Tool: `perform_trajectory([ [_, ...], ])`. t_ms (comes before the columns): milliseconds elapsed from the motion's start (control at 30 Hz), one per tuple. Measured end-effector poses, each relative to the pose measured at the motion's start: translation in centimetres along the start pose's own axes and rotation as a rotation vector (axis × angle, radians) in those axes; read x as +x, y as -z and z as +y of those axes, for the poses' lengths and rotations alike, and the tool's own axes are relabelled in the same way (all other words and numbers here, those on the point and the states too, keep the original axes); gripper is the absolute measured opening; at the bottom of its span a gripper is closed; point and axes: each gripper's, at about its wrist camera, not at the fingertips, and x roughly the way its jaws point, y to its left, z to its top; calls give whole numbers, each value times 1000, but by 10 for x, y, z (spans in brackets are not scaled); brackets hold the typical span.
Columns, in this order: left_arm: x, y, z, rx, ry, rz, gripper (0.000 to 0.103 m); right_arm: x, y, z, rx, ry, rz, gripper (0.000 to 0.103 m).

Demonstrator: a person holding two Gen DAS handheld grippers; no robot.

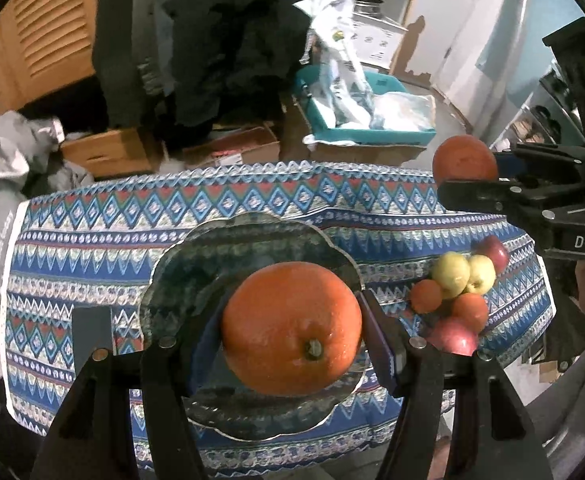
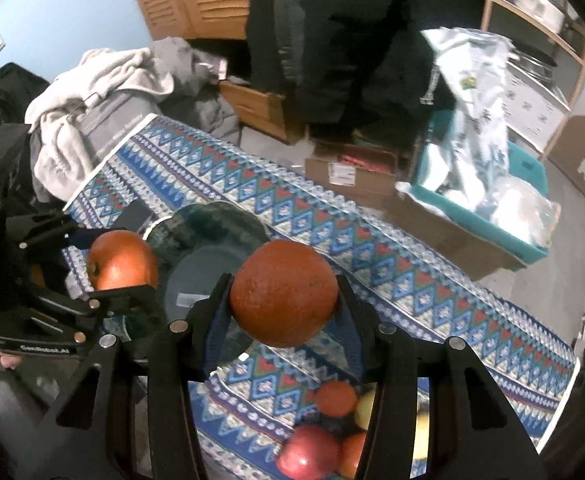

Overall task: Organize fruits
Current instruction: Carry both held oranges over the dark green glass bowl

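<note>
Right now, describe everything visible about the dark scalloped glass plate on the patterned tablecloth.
The dark scalloped glass plate looks like smoky, translucent glass with a wavy silvery rim and a flat round centre. It lies flat on the blue patterned tablecloth, with no fruit resting in it as far as shows. The left gripper holds a large orange over it.
</note>
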Motion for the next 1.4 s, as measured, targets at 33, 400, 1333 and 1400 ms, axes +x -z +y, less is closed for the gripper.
perform_trajectory([
  [33, 0, 2, 5, -9, -2, 1, 66, 3, -3, 5, -7, -5, 4, 49],
  [400, 18, 25, 46, -75, -32, 52, 66, 54, -20, 39, -36, -52, 82, 49],
  [1333, 96, 73, 63, -146, -45, 303, 67, 154, 43, 53, -48, -90, 375, 49],
  [1400, 97, 73, 62, -141, -49, 294, 64, 155, 46, 53, -49, -102, 380, 49],
])
